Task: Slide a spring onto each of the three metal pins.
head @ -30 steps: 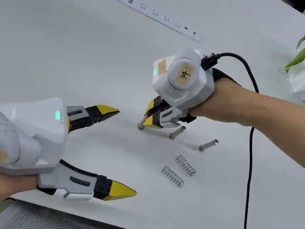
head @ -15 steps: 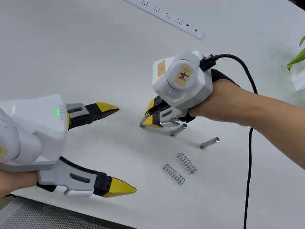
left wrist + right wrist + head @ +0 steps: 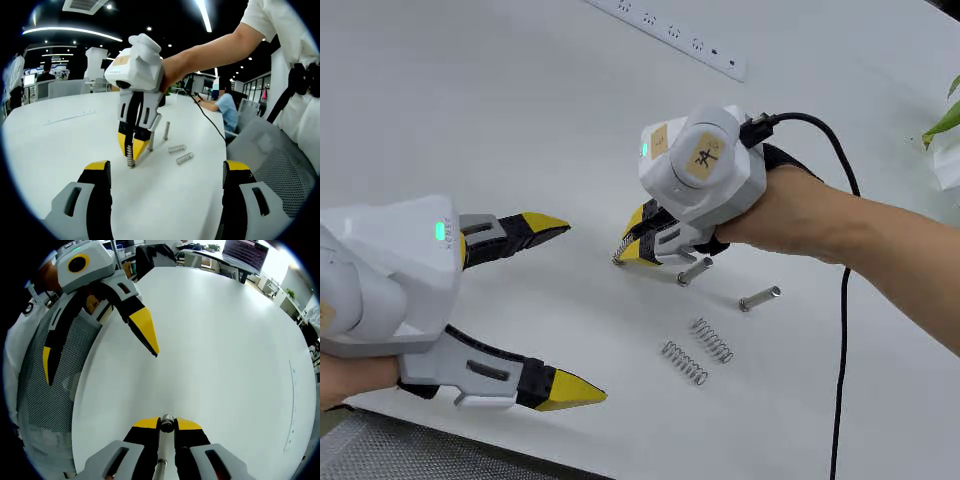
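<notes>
The wide white tabletop (image 3: 470, 110) carried everything. The white-bodied, yellow-tipped left hand-held gripper (image 3: 586, 312) hovered over its near edge with its jaws spread wide and nothing between them. In the left gripper view those two jaws framed the work ahead.

The white, yellow-tipped right hand-held gripper (image 3: 642, 243) stood beyond the left one's tips, well apart from them and tilted down toward the surface. Its jaws were pressed together on a slim silver metal pin (image 3: 131, 159). The right gripper view showed the pin's round end (image 3: 166, 422) pinched between the yellow tips. A grey coiled wire spring (image 3: 130, 148) sat around that pin just below the tips, and the pin's lower end appeared to touch the tabletop.

A long white power strip (image 3: 670, 38) lay far beyond the right hand-held gripper. A black cable (image 3: 844, 300) ran back from that gripper's body along the person's forearm.

Two bare silver pins lay flat behind the right hand-held gripper, the first pin (image 3: 693, 271) just beside its jaws and the second pin (image 3: 759, 298) a little further out. Two loose coiled springs, the farther spring (image 3: 710, 340) and the nearer spring (image 3: 682, 363), lay side by side nearer the person, between the two grippers' sides and apart from the pins.
</notes>
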Tool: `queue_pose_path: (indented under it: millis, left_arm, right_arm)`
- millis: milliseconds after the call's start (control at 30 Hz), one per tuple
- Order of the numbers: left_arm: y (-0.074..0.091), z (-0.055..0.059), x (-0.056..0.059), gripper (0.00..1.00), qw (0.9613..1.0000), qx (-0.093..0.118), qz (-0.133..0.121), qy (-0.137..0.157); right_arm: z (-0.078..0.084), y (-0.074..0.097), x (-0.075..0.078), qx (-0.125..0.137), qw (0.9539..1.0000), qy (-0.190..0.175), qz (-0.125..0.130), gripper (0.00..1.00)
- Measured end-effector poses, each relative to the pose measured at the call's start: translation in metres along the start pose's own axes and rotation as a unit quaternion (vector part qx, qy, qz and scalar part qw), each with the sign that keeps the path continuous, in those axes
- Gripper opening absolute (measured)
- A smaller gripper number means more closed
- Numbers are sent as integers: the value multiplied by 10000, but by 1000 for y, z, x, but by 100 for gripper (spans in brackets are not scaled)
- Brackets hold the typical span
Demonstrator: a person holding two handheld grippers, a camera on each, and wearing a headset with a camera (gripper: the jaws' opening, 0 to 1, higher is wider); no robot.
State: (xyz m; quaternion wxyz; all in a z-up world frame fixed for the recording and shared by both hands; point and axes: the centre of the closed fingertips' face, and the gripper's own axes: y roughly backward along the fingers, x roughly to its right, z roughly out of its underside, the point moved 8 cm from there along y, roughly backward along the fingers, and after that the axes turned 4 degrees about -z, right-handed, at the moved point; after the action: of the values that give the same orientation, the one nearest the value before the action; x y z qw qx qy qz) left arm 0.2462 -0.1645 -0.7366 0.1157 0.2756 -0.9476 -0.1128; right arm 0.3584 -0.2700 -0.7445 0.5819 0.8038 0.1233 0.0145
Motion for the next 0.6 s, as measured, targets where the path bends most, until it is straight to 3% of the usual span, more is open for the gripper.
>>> queue_pose_path:
  millis: [600]
  left_arm:
    - [2,-3,1,91,10000,-34,-1,-51]
  right_arm:
    - [-2,5,0,145,9998,-100,73,16]
